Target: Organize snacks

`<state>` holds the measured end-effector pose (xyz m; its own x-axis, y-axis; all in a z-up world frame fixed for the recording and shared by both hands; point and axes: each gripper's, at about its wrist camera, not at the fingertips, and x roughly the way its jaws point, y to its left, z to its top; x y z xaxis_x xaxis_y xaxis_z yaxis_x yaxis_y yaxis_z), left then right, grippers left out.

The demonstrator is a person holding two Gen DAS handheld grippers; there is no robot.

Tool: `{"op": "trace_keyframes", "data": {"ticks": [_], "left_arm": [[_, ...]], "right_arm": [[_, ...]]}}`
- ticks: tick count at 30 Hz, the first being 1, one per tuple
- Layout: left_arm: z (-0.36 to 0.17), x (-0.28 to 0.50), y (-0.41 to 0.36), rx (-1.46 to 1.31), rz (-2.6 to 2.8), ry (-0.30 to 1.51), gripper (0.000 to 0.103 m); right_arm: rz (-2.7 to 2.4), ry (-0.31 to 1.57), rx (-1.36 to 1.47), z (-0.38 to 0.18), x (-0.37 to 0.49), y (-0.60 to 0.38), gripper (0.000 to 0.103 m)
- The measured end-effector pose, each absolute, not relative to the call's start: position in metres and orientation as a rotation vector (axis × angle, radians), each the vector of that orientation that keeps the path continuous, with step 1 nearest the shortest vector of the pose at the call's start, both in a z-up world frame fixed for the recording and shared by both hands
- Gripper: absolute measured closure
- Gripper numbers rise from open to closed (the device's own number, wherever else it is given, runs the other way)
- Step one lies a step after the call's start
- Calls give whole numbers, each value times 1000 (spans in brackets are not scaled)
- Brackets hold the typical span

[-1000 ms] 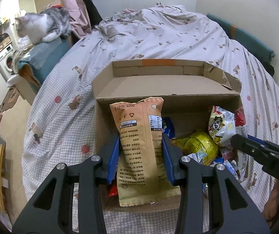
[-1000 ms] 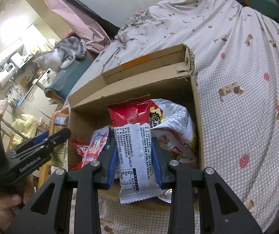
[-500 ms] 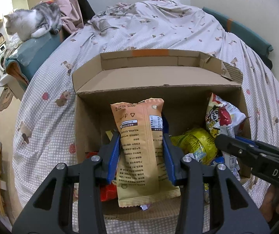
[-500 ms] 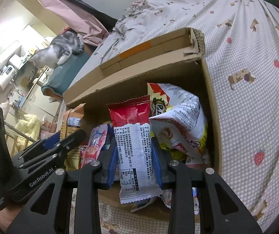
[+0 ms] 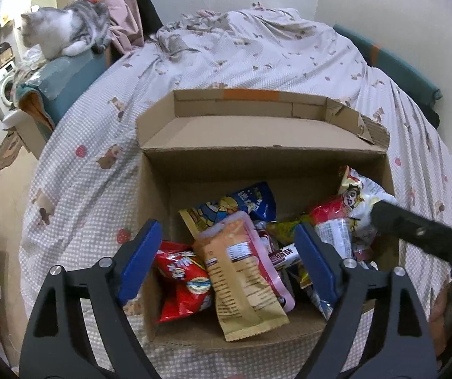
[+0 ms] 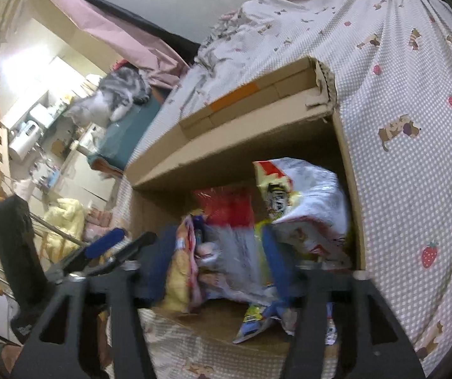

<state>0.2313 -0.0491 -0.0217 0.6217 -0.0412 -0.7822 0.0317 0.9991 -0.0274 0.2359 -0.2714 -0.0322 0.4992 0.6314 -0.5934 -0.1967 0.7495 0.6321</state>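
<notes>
An open cardboard box (image 5: 257,145) (image 6: 241,145) stands on the bed, full of snack packets. My left gripper (image 5: 229,262) is open above the box's near edge. The tan packet (image 5: 241,278) lies loose between its fingers, on a pink packet and beside a red packet (image 5: 181,284). My right gripper (image 6: 216,268) is open over the box, blurred by motion. The red-and-white packet (image 6: 232,221) (image 5: 330,224) stands loose between its fingers. A large white bag (image 6: 308,202) leans in the box's right corner.
The bed has a checked cover (image 5: 241,50) with small prints. A grey and white cat (image 5: 65,28) sits on a teal box at the far left. The floor and a washing machine (image 5: 3,79) lie left of the bed.
Both grippers have opened. The tan packet dropped from the left gripper into the box. The red-and-white packet left the right gripper and rests in the box.
</notes>
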Motion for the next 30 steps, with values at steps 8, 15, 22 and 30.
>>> {"op": "trace_keyframes", "data": {"ticks": [8,15,22,30], "left_arm": [[-2,214,-36,-19,6,847,19],[17,191,-25,-45,13,814,18],[25,160,-13,-72,0,795,2],[26,119,-1,-69,3,772,0]], "right_arm": [[503,876,487,-11,224,-275,26],[415,796,412,12,193,-283,3],[384,756,372,25,159,-285,0],[332,736,329,27,121,-286,0]]}}
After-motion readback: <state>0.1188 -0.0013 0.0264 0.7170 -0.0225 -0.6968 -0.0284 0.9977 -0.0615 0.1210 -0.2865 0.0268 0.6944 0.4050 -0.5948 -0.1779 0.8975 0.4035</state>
